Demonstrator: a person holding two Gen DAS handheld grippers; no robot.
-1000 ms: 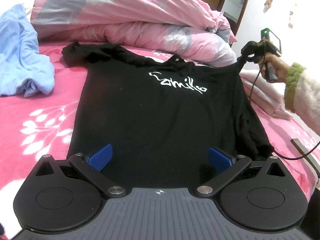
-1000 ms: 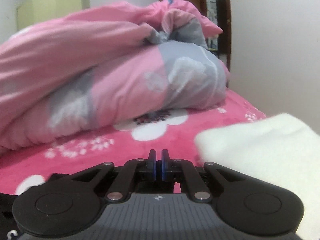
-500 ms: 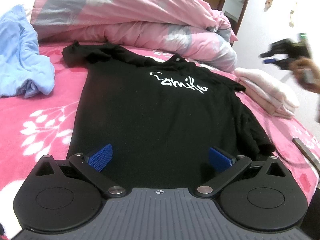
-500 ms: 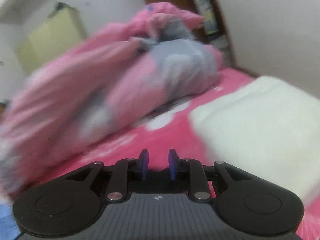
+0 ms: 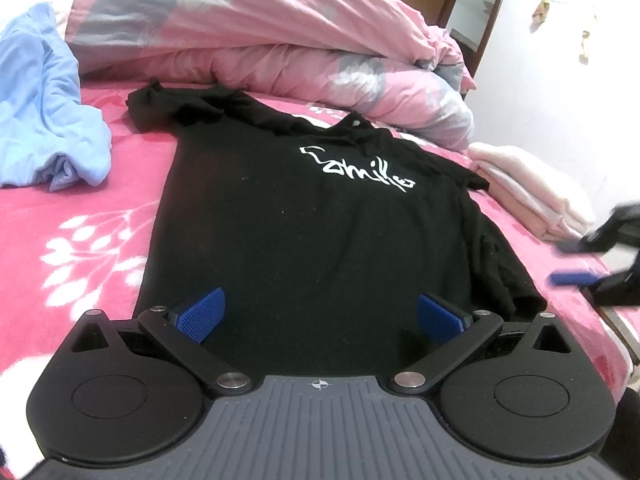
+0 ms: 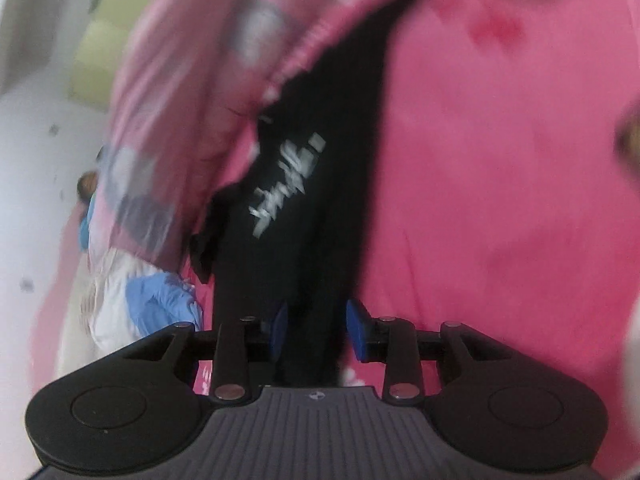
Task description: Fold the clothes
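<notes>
A black T-shirt (image 5: 312, 224) with white lettering lies spread face up on the pink floral bedspread (image 5: 60, 240). My left gripper (image 5: 320, 316) hovers open over the shirt's near hem, blue pads wide apart and empty. My right gripper (image 5: 576, 264) shows blurred at the right edge of the left wrist view, beside the shirt's right side, open. In the right wrist view, heavily blurred, that gripper (image 6: 316, 330) points along the black T-shirt (image 6: 320, 168) with nothing between its fingers.
A rumpled pink and grey duvet (image 5: 256, 44) fills the back of the bed. A crumpled light blue garment (image 5: 44, 112) lies at the left. A folded pale pink stack (image 5: 528, 188) sits at the right, near the wall. A wooden door (image 5: 448, 0) stands behind.
My right gripper let go of the shirt's right sleeve, opened, and swung down and toward the near right side of the shirt. The sleeve now rests on the bed. My left gripper stayed still.
</notes>
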